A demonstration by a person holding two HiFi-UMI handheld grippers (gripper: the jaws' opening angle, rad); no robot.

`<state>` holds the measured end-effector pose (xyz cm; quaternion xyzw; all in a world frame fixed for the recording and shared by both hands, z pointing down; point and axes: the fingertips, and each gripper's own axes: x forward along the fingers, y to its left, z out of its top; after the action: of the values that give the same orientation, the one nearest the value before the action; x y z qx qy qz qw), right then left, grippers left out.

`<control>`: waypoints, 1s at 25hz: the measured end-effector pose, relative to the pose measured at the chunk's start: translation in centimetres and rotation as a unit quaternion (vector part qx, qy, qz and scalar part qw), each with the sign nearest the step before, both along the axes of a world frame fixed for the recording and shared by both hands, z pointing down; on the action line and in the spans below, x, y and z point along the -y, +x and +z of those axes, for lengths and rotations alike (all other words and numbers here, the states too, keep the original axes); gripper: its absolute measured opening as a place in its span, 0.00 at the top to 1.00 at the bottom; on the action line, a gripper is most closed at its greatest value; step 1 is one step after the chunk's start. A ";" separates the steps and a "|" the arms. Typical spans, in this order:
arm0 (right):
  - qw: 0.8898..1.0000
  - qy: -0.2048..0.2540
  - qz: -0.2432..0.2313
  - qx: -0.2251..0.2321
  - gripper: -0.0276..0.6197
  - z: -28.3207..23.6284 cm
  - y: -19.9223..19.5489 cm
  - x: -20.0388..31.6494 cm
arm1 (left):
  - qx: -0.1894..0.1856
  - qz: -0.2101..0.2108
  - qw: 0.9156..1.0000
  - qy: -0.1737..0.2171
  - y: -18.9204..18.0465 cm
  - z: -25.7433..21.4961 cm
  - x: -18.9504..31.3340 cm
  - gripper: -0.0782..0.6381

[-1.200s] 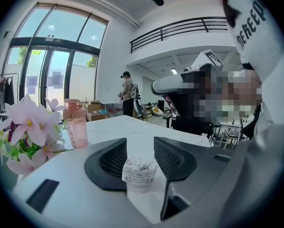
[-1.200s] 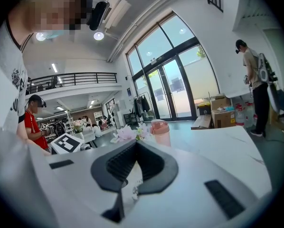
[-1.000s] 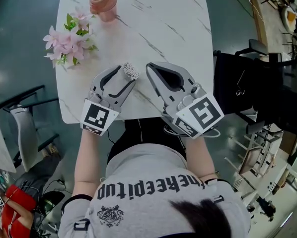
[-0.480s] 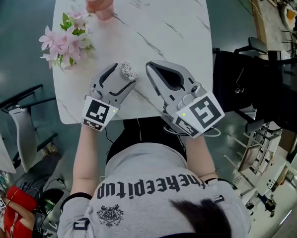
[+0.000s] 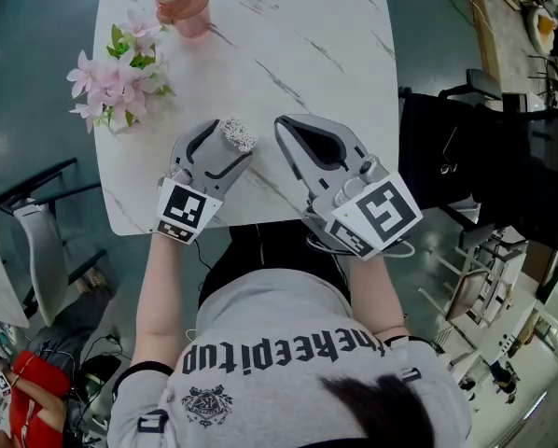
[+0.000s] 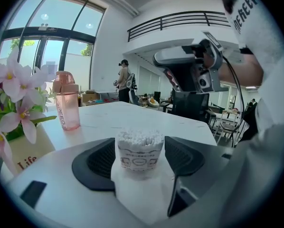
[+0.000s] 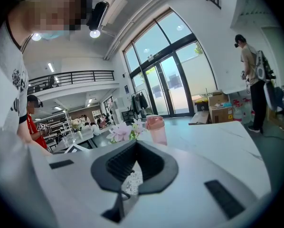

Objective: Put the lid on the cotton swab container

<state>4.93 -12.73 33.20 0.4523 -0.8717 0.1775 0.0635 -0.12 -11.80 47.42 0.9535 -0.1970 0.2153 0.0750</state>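
The cotton swab container (image 5: 237,135), a small clear tub packed with white swabs and with no lid on it, stands on the white marble table (image 5: 307,54). My left gripper (image 5: 225,144) reaches around it. In the left gripper view the container (image 6: 139,151) sits between the dark pads (image 6: 97,160), which have just been opening and stand close beside it without pressing. My right gripper (image 5: 284,129) hovers just to its right, fingertips together. In the right gripper view (image 7: 136,144) the swabs (image 7: 131,179) show through the gap under the joined tips. I cannot make out a lid.
A pink tumbler (image 5: 188,3) stands at the table's far left, pink flowers (image 5: 116,73) along the left edge. A black chair with a bag (image 5: 447,166) is to the right, a white chair (image 5: 46,241) to the left. A person (image 7: 251,80) stands far off.
The left gripper's jaws have spread apart around the container and the gripper has sunk a little. The right gripper has stayed where it was.
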 end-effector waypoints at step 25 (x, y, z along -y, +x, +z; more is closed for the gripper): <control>0.999 -0.041 0.008 -0.025 0.94 3.9 1.6 1.0 | 0.014 -0.005 1.000 -0.001 0.5 1.0 0.1 0.44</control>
<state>6.56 -13.69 37.12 0.4601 -0.8585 0.2021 0.1018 0.39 -11.88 48.41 0.9493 -0.2028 0.2284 0.0740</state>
